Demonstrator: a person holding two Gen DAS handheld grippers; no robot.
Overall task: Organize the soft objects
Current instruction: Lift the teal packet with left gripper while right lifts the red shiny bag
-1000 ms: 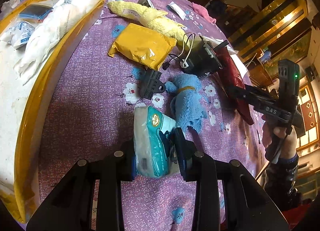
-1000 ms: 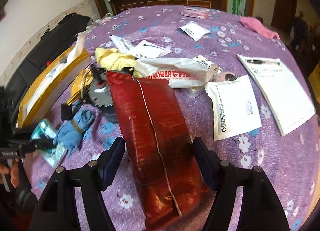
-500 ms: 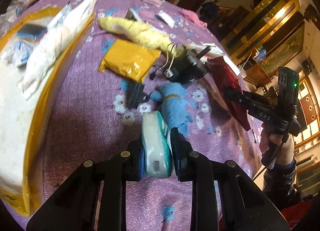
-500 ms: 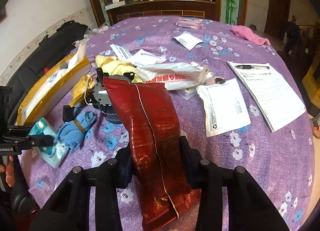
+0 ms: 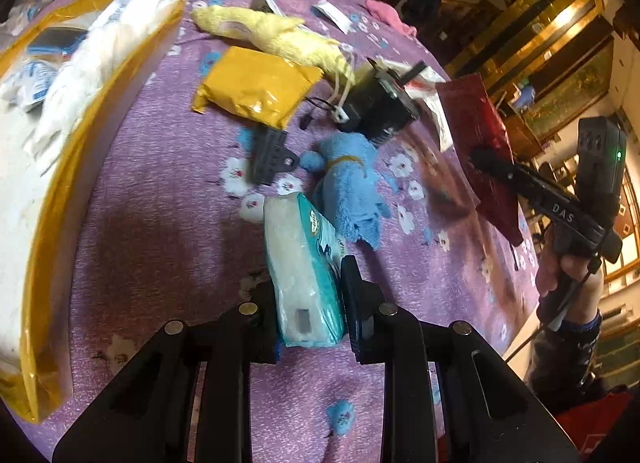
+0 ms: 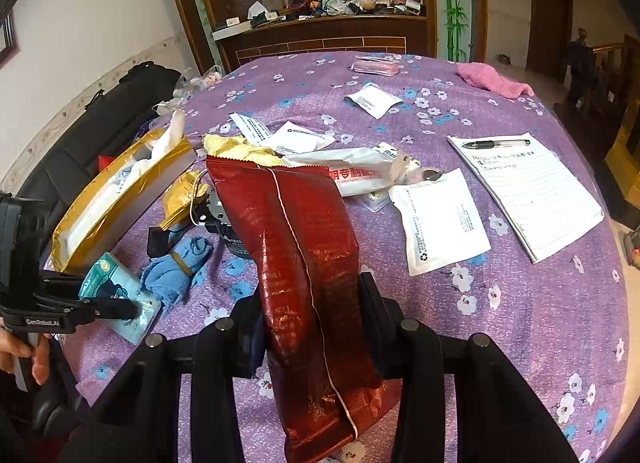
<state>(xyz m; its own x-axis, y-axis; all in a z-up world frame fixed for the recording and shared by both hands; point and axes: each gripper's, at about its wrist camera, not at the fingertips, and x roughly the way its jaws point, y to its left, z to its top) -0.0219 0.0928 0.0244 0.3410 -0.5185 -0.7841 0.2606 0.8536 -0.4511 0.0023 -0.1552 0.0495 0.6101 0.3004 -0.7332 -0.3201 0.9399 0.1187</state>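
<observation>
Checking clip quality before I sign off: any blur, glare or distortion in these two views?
Left wrist: motion smear on the box and yellow packet, glare on the foil, fisheye bending of the table. Right wrist: sharp, sheen on the red bag, edges curved.

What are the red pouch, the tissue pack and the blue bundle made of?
Red pouch: looks like glossy foil or plastic film; glints, creases, a raised centre seam. Tissue pack: thin clear and teal printed plastic wrap over white, likely paper, tissues. Blue bundle: fuzzy fabric, probably terry or microfibre cloth, matte pile, tied by a band.
</observation>
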